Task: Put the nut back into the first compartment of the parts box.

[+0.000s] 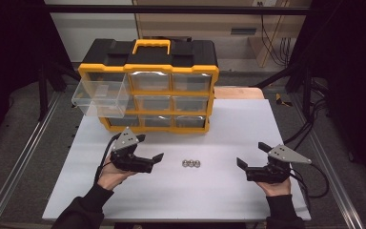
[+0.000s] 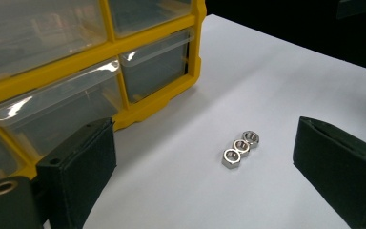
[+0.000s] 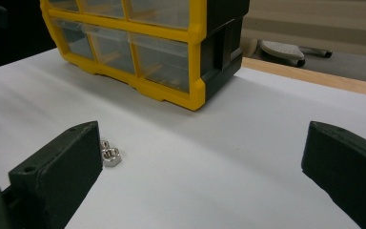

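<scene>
Three small metal nuts (image 1: 190, 163) lie touching in a row on the white tabletop (image 1: 238, 124), in front of a yellow and black drawer organizer (image 1: 150, 86). Its top-left clear drawer (image 1: 100, 98) is pulled out and looks empty. My left gripper (image 1: 150, 147) rests open on the table left of the nuts, with nothing between its jaws. In the left gripper view the nuts (image 2: 240, 145) sit ahead of the left gripper (image 2: 205, 157). My right gripper (image 1: 252, 154) is open right of the nuts and holds nothing. In the right gripper view the nuts (image 3: 109, 153) peek from behind one of its fingers (image 3: 62, 167).
The organizer's other clear drawers (image 2: 152, 67) are closed. A wooden board (image 1: 238, 92) lies behind the tabletop at the right. Metal rails (image 1: 19, 162) run along both sides of the table, and cables (image 1: 310, 124) trail at the right.
</scene>
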The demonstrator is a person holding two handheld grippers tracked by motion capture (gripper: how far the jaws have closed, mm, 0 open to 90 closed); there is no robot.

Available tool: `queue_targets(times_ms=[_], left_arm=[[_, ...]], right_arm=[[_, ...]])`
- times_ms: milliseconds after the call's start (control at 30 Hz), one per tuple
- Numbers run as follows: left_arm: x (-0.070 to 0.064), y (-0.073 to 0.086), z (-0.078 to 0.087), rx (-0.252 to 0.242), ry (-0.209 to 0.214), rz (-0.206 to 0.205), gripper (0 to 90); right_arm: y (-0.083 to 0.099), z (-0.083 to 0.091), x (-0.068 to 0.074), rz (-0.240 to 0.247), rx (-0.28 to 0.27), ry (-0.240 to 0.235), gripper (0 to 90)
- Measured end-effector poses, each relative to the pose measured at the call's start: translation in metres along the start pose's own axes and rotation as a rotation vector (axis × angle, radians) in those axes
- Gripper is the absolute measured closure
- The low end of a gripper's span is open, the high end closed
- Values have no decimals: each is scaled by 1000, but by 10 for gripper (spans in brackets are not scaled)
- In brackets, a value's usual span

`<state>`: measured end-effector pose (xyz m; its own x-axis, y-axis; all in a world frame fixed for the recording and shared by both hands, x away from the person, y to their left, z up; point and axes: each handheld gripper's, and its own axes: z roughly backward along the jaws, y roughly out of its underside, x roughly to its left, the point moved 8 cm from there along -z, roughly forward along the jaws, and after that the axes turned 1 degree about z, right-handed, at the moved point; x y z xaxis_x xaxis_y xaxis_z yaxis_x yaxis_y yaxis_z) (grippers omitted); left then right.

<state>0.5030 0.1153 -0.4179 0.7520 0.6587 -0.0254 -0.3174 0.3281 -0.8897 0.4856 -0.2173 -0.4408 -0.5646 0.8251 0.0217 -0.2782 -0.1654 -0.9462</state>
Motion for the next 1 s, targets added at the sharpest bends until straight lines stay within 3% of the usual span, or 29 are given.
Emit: queue_targets(times_ms=[100,333,500,700,1000], left_arm=[[-3,1,-10,29,-5,-23,71],[-4,3,-25,60,-5,-25,76],[-3,9,-35,111,-16,-32,88],[-10,17,-55,165,11,-32,97],[-25,27,-80,235,43,-67,120]], right_arm=[[0,0,1,3,0,-1,5],[0,0,1,2,-2,-5,5],[1,-1,3,2,-1,-8,5],[1,0,3,2,1,-10,5],[3,-2,4,8,8,-14,5]])
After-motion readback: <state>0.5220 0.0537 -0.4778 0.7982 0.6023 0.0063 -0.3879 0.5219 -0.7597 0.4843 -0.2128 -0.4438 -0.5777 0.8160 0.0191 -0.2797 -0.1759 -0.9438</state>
